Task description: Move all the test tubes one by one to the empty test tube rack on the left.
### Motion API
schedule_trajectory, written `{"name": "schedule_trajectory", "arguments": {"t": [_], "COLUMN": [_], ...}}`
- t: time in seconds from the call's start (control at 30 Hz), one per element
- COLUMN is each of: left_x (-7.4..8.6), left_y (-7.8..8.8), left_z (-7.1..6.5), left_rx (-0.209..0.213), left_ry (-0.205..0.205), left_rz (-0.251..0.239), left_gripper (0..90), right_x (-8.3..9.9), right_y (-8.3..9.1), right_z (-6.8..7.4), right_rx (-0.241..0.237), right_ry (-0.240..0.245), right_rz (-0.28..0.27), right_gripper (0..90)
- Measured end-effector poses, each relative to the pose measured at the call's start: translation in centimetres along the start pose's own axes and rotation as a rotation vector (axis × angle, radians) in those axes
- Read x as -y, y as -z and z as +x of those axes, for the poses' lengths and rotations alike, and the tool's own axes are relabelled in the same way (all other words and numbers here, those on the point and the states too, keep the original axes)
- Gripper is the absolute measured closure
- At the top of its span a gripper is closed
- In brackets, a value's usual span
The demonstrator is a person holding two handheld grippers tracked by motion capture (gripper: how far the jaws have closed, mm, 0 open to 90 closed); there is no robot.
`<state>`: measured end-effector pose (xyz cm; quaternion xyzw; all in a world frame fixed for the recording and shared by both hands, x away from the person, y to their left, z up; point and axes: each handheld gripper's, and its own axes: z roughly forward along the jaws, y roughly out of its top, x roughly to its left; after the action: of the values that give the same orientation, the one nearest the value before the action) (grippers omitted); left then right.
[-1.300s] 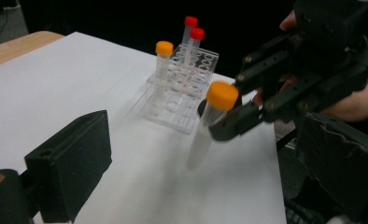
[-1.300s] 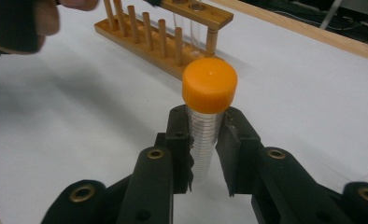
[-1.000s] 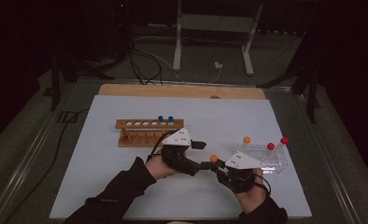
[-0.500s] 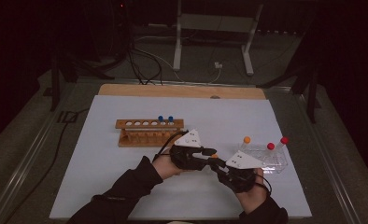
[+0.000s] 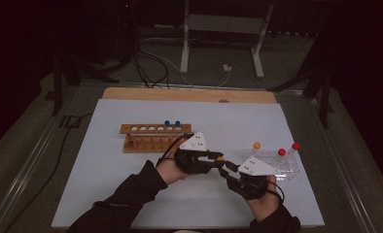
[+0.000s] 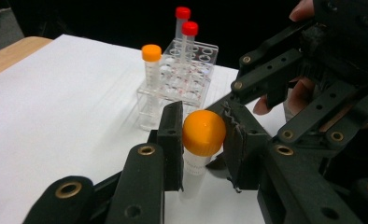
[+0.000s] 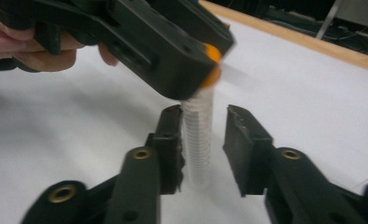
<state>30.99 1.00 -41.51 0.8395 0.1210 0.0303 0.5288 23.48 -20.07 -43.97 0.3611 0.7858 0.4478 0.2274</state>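
Right, your left gripper (image 6: 201, 140) has its jaws clamped on the orange cap of the tube (image 6: 201, 140), having just been closing on it. Your right gripper (image 7: 203, 140) has just been opening: in the right gripper view its jaws stand apart either side of the clear tube body, one pad close against it, the other showing a gap. Tube's long axis runs roughly upright, cap up, clear body hanging down toward the white tabletop (image 5: 131, 194). In the high view both grippers meet tip to tip near the front edge of the tabletop, a little right of centre, tube (image 5: 220, 158) between them.

Clear plastic rack (image 6: 191, 74) sits just beyond, toward the right edge: one orange-capped tube (image 6: 151, 79) at a near corner, two red-capped tubes (image 6: 187, 42) farther back, all upright. Wooden rack (image 5: 155, 138) stands mid-tabletop to the left, two blue-capped tubes (image 5: 172, 124) in its right-hand holes, other holes vacant.
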Motion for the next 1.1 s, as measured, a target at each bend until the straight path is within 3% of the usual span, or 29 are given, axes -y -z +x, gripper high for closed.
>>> {"name": "schedule_trajectory", "arguments": {"t": [0.2,0.37,0.5,0.6,0.7,0.77,0.83,1.1], "left_x": [-0.2,-0.5,-0.8,-0.8,-0.8,-0.9,-0.8,-0.7], "left_y": [1.4,2.5,3.8,4.6,5.5,6.1,6.8,9.8], "left_z": [0.8,1.3,1.9,2.3,2.8,3.1,3.5,4.9], "left_rx": [-0.037,-0.078,-0.107,-0.134,-0.161,-0.181,-0.198,-0.295], "left_ry": [0.018,0.018,0.017,0.017,0.023,0.025,0.028,0.035], "left_rz": [-0.009,-0.007,-0.015,-0.025,-0.029,-0.031,-0.033,-0.022], "left_gripper": [71.3,71.3,71.3,71.3,71.3,71.3,71.3,71.3], "right_x": [0.1,0.0,0.0,0.0,-0.1,-0.1,0.0,0.0], "right_y": [0.4,0.3,0.3,0.5,0.7,0.8,0.8,1.1], "right_z": [-0.6,-1.2,-1.4,-1.2,-1.2,-1.2,-1.3,-1.3], "right_rx": [0.021,-0.039,-0.02,0.01,0.024,0.017,0.006,-0.044], "right_ry": [-0.008,-0.031,-0.056,-0.044,-0.061,-0.072,-0.079,-0.057], "right_rz": [-0.036,-0.029,-0.031,-0.054,-0.081,-0.097,-0.097,-0.096], "right_gripper": [48.1,40.2,34.5,25.3,14.1,12.6,4.1,0.0]}}
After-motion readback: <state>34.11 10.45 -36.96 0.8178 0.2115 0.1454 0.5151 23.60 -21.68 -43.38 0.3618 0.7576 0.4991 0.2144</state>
